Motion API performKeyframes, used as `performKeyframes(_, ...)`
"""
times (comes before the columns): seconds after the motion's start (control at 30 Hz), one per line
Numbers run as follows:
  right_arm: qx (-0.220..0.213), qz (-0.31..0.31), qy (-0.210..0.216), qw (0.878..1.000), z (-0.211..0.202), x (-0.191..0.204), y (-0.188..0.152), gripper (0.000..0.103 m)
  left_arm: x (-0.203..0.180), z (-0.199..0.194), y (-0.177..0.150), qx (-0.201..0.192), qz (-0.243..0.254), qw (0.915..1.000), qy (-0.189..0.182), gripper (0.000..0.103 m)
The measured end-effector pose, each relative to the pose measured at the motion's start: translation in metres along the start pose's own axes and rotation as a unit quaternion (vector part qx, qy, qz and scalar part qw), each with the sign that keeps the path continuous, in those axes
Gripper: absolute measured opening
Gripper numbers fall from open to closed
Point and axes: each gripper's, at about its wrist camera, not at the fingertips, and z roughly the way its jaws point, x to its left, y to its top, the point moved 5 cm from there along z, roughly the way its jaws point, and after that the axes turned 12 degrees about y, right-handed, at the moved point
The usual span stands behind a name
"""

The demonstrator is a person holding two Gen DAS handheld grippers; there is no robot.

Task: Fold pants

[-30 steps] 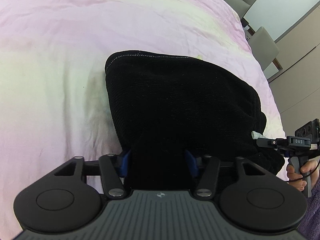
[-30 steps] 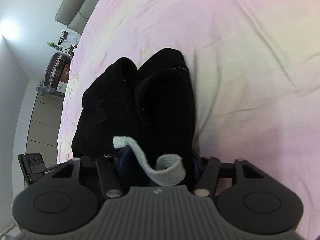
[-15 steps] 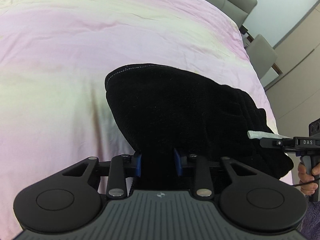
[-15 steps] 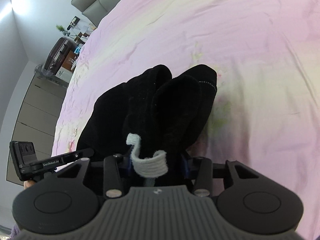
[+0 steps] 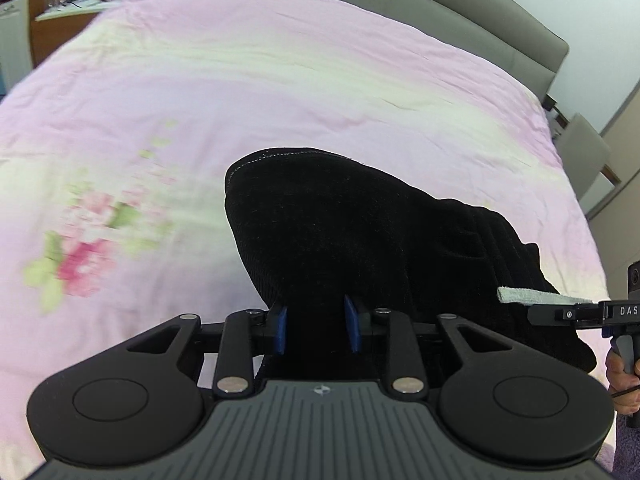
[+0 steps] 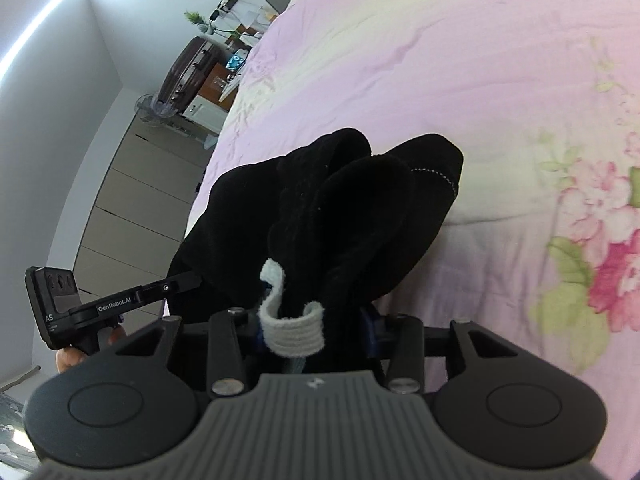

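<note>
The black pants (image 5: 360, 240) hang bunched between both grippers above the pink bedspread (image 5: 240, 80). My left gripper (image 5: 316, 328) is shut on one edge of the black fabric; its blue pads (image 5: 280, 330) press the cloth. My right gripper (image 6: 316, 328) is shut on the other edge, with a white drawstring loop (image 6: 294, 328) curling over its front. The pants also show in the right wrist view (image 6: 340, 220), folded into thick lobes. The right gripper shows at the right edge of the left wrist view (image 5: 580, 312), and the left one at the left of the right wrist view (image 6: 100, 304).
The bedspread has a pink flower print (image 5: 76, 256), also in the right wrist view (image 6: 600, 240). A grey headboard (image 5: 440, 12) runs along the far side. A suitcase and cluttered desk (image 6: 200, 64) and a cabinet (image 6: 132, 200) stand beyond the bed.
Both grippers have lifted and tilted up with the pants, so more of the bed, the flower print and the room has come into view. The pants hang higher off the bedspread.
</note>
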Motion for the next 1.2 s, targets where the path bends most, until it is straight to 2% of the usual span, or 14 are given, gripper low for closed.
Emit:
performKeyframes(0.13, 0.017, 0.006, 0.011, 1.000, 0.046, 0.007, -0.007, 0.039, 0.033, 0.002, 0.006, -0.004, 0.008, 0.9996, 0.026, 0.031)
performKeyframes(0.33, 0.031, 0.013, -0.009, 0.999, 0.089, -0.010, -0.014, 0.039, 0.060, 0.043, -0.003, 0.015, 0.013, 0.9993, 0.031, 0.031)
performKeyframes(0.43, 0.039, 0.000, -0.017, 0.999, 0.096, -0.017, -0.018, 0.039, 0.063, 0.063, -0.011, 0.012, 0.031, 0.9985, 0.044, 0.031)
performKeyframes(0.5, 0.052, -0.002, -0.040, 0.998, 0.098, -0.021, -0.020, 0.039, 0.068, 0.070, -0.014, 0.015, 0.041, 0.9978, 0.050, 0.031)
performKeyframes(0.57, 0.061, 0.005, -0.066, 0.996, 0.103, -0.032, -0.025, 0.039, 0.076, 0.078, -0.017, 0.025, 0.046, 0.9972, 0.053, 0.032)
performKeyframes(0.7, 0.052, 0.036, -0.081, 0.995, 0.110, -0.060, -0.034, 0.042, 0.082, 0.088, -0.026, 0.025, 0.075, 0.9956, 0.050, 0.037)
performKeyframes(0.8, 0.049, 0.041, -0.090, 0.994, 0.116, -0.073, -0.036, 0.047, 0.080, 0.095, -0.033, 0.022, 0.087, 0.9942, 0.059, 0.041)
performKeyframes(0.87, 0.047, 0.043, -0.101, 0.993, 0.117, -0.072, -0.034, 0.055, 0.078, 0.093, -0.033, 0.019, 0.092, 0.9933, 0.067, 0.042)
performKeyframes(0.93, 0.048, 0.022, -0.120, 0.991, 0.116, -0.064, -0.029, 0.068, 0.077, 0.085, -0.031, 0.014, 0.089, 0.9935, 0.069, 0.047)
performKeyframes(1.03, 0.043, -0.026, -0.140, 0.989, 0.104, -0.041, -0.024, 0.069, 0.076, 0.061, -0.031, -0.008, 0.096, 0.9915, 0.087, 0.051)
performKeyframes(1.1, 0.023, -0.081, -0.158, 0.984, 0.087, -0.021, -0.023, 0.069, 0.073, 0.042, -0.038, -0.020, 0.113, 0.9883, 0.100, 0.052)
performKeyframes(1.17, -0.003, -0.137, -0.172, 0.975, 0.074, 0.002, -0.020, 0.069, 0.070, 0.028, -0.049, -0.014, 0.126, 0.9870, 0.099, 0.052)
performKeyframes(1.2, -0.014, -0.162, -0.177, 0.971, 0.070, 0.013, -0.019, 0.064, 0.070, 0.023, -0.055, -0.008, 0.130, 0.9862, 0.102, 0.052)
